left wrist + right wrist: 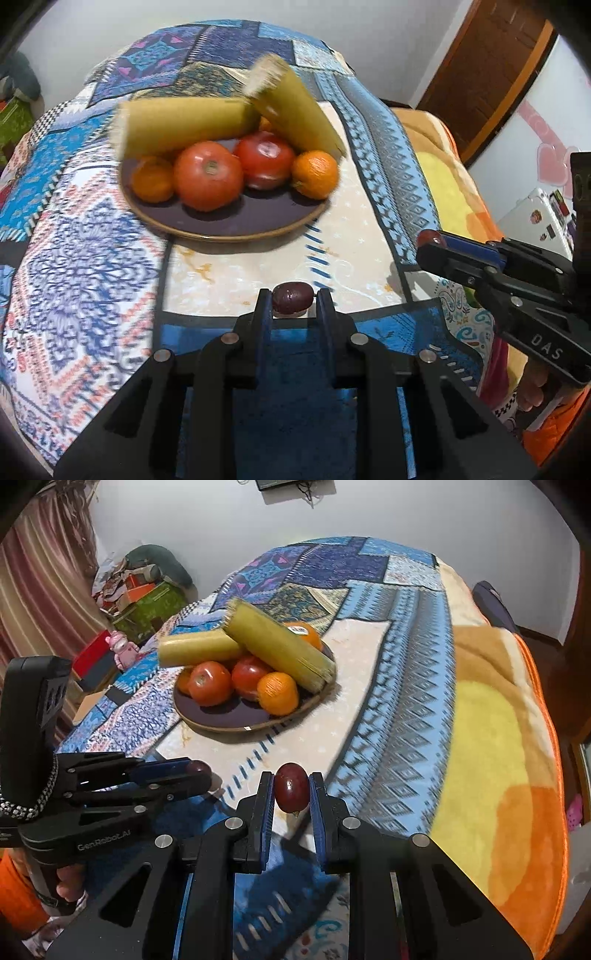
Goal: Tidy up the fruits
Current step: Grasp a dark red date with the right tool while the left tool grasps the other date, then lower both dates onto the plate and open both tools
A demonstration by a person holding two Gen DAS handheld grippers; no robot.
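- Left gripper point(293, 301) pinches a dark grape point(290, 298); right gripper point(291, 790) pinches another grape point(291, 787), both near the plate point(229, 227).
- Light, soft, slippery-looking: grip mid-body, gently.

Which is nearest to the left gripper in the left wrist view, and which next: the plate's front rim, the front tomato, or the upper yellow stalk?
1. Plate: its front rim lies closest ahead of the left gripper, which holds a dark grape.
2. Front tomato: on the plate, left of centre.
3. Upper yellow stalk: propped across the plate's back, right side.
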